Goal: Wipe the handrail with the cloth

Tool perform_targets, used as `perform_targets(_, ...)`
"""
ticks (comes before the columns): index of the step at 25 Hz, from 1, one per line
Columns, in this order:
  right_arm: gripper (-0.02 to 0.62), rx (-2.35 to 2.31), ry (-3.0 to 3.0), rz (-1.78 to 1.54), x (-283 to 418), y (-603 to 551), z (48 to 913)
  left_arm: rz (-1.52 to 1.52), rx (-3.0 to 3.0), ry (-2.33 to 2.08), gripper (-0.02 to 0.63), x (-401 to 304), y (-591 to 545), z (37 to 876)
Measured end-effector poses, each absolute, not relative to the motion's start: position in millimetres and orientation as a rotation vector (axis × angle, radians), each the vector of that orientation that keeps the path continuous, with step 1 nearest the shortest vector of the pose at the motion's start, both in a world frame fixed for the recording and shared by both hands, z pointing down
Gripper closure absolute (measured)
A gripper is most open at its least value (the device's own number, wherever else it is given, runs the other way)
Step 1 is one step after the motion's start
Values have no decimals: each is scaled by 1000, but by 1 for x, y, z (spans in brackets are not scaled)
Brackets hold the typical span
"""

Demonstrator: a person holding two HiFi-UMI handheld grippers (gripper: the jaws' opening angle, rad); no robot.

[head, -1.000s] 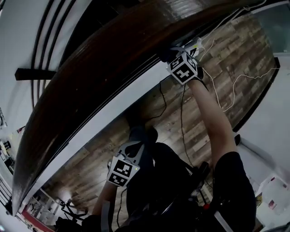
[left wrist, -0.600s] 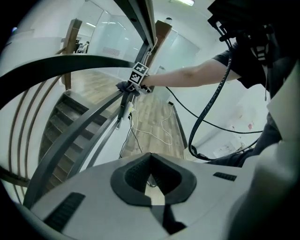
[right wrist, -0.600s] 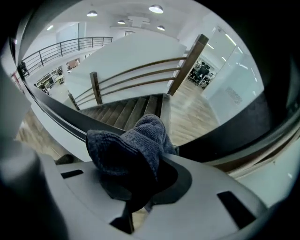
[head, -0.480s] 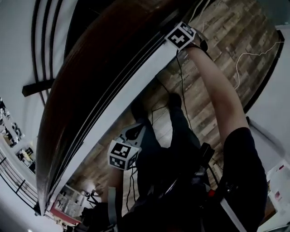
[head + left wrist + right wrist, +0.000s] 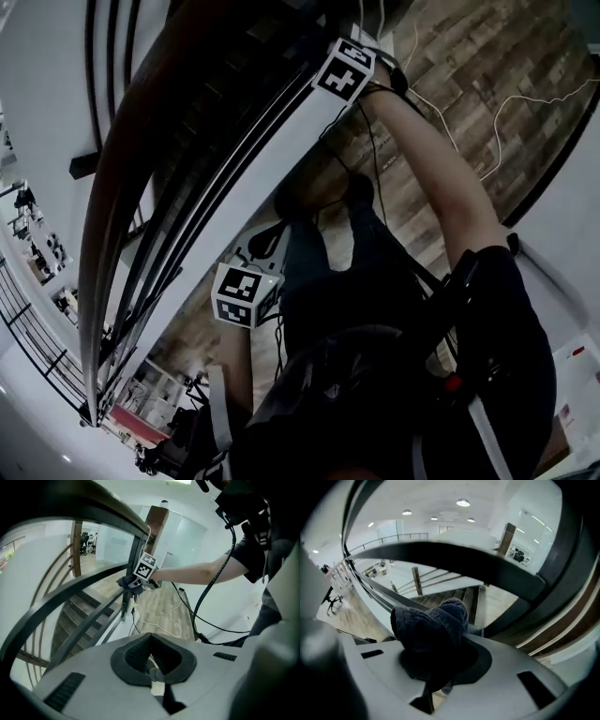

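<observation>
The dark wooden handrail [image 5: 141, 159] curves from the top middle of the head view down to the lower left. My right gripper [image 5: 344, 67] is stretched out at arm's length against the railing near the top. In the right gripper view the right gripper [image 5: 440, 667] is shut on a bunched dark blue cloth [image 5: 433, 630], with the handrail [image 5: 464, 559] crossing just beyond it. The left gripper view shows that cloth [image 5: 127, 582] touching a dark railing bar. My left gripper [image 5: 242, 292] hangs low by my body; its jaws [image 5: 152, 660] are shut with nothing between them.
A white ledge [image 5: 253, 178] and dark metal bars run beside the rail. Stairs [image 5: 77, 616] drop away behind the railing. Loose white and black cables [image 5: 487, 141] lie on the wood-plank floor [image 5: 450, 66]. A white wall edge [image 5: 581, 187] stands at the right.
My right gripper with the cloth has slid along the rail toward the top of the head view, the arm stretching further. The view has swung left. The left gripper stays low.
</observation>
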State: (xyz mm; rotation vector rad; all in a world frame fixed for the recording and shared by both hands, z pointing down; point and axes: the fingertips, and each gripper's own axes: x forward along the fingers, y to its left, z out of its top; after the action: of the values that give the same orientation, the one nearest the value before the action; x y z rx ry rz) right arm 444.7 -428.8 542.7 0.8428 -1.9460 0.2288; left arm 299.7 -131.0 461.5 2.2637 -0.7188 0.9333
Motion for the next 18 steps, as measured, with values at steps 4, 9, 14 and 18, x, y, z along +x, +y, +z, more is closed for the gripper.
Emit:
perform_targets(4,555,684,-2211,490,393,-343,500,896,2293,-837,598,313,-136,425)
perform_targets(9,555,552,-2552,577,351,-264,406,774,2377,-1050,598,319,-135,368)
perform_targets(14,555,336,-2719,558,309,-207,341,686,2370,-1262,598,289,-108,324)
perform_targets(18,555,179,-2769,546,277,-173,313,594,2333,-1447,598,242,-86,295)
